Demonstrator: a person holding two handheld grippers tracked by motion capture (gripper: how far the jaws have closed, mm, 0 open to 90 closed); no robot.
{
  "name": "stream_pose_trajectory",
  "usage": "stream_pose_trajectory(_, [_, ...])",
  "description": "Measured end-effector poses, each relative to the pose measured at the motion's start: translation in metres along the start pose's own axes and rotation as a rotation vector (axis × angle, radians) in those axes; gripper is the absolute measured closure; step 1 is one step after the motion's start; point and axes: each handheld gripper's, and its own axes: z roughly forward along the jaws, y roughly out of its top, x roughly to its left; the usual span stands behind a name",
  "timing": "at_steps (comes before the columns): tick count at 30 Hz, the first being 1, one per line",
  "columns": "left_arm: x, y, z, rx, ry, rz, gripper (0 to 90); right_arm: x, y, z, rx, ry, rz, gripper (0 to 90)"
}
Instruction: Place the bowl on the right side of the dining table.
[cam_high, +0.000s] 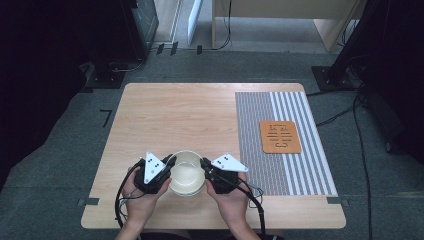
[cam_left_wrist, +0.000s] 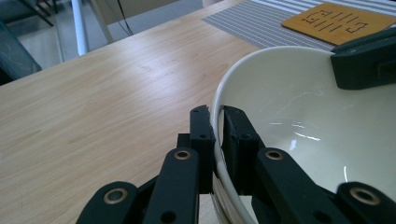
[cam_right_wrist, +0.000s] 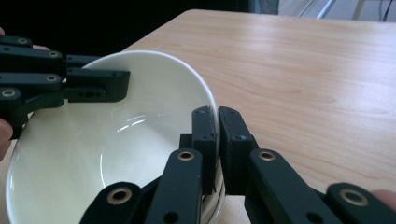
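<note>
I see a glossy cream-white bowl (cam_high: 187, 172), plain, no pattern. Left gripper (cam_high: 170, 160) and right gripper (cam_high: 203, 163) are matte black with brass-coloured rivets, each topped by a light grey plate with dark dots. Table (cam_high: 175, 115) is pale wood grain. Placemat (cam_high: 280, 145) is grey-and-white striped, finer lines on its left part. Coaster (cam_high: 280, 136) is orange-brown with cut-out line pattern.

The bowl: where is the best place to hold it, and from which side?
Grip the bowl by its thin rim, one jaw inside and one outside, from opposite sides. The left gripper and right gripper pinch it so; its wide body suits no single grip.
</note>
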Motion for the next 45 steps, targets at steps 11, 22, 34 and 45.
stream_pose_trajectory(11, [-0.009, 0.000, -0.007, -0.086, 0.071, 0.118, 83.6, 0.001, -0.003, 0.008, 0.003, 0.013, 0.024, 81.6])
stream_pose_trajectory(22, [-0.016, 0.003, -0.022, -0.209, 0.129, 0.163, 83.6, 0.006, -0.003, 0.009, 0.013, 0.040, 0.076, 71.5])
stream_pose_trajectory(34, [-0.035, 0.009, -0.035, -0.312, 0.182, 0.250, 83.6, 0.000, -0.001, 0.002, 0.009, 0.109, 0.201, 77.4])
stream_pose_trajectory(45, [-0.044, 0.006, -0.035, -0.350, 0.194, 0.233, 82.9, -0.006, -0.002, -0.003, -0.009, 0.110, 0.290, 84.5])
